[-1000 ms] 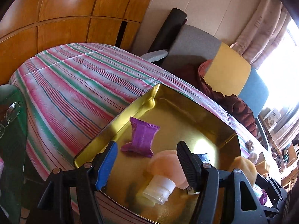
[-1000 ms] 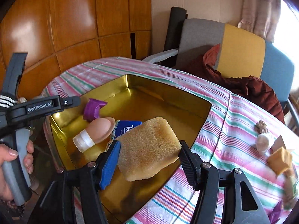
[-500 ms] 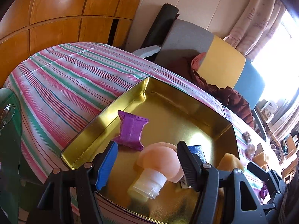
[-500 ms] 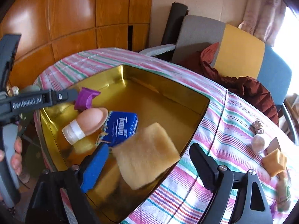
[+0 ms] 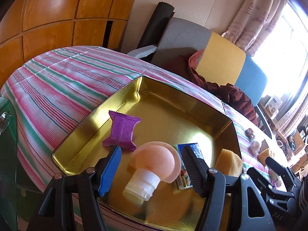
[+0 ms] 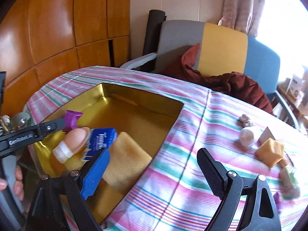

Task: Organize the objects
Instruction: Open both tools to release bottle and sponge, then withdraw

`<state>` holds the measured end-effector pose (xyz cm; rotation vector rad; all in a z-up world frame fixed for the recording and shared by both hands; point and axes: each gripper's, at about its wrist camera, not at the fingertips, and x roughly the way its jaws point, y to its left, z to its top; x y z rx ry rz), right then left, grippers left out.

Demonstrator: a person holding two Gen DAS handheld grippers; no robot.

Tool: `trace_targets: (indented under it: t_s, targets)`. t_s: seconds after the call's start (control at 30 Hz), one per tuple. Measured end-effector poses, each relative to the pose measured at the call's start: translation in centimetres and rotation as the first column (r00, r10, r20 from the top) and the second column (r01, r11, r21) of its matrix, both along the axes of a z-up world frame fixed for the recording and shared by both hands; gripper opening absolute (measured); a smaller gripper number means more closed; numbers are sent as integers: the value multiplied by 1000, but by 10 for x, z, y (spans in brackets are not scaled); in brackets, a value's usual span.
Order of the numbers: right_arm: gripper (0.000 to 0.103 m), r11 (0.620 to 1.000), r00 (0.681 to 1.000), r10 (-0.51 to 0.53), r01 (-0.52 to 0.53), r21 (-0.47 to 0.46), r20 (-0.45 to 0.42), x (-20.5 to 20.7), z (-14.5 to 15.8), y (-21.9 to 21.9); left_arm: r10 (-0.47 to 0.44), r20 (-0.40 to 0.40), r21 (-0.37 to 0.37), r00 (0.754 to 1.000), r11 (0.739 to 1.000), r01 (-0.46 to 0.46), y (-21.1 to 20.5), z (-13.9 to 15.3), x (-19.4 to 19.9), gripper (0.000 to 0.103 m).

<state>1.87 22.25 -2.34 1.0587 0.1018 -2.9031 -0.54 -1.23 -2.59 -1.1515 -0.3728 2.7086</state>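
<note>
My right claw [image 6: 152, 173] hangs spread and empty because the sponge [image 6: 126, 160] lies in the gold tray [image 6: 142, 94], while my left claw [image 5: 152, 168] waits spread above the peach bottle [image 5: 154, 165].

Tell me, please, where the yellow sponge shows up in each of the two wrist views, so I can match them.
Left wrist view: the yellow sponge sits low right, at the near right corner of the gold tray, partly hidden behind the gripper's dark finger.
Right wrist view: the sponge lies low and left of centre, inside the tray, just beyond the blue finger pad.
Shared landmark: the blue tissue pack beside it.
</note>
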Motion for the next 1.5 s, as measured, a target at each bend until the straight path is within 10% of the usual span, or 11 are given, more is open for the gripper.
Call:
trace_targets:
  t_s: [0.23, 0.87, 1.27, 1.5]
  targets:
    - [96, 991, 998, -37, 30, 129, 51, -17, -10, -6, -34, -4, -10, 999, 999, 34, 10, 1, 4, 66]
    - [98, 970, 973, -231, 232, -67, 18, 34, -10, 89, -282, -69, -29, 957, 959, 280, 62, 8, 35, 66]
    - [96, 778, 800, -590, 600, -185, 111, 89, -33, 230, -362, -70, -49, 930, 932, 359, 90, 11, 55, 66]
    - [92, 874, 907, -407, 422, -239, 112, 68, -39, 196, -386, -69, -72, 920, 922, 381, 104, 13, 63, 66]
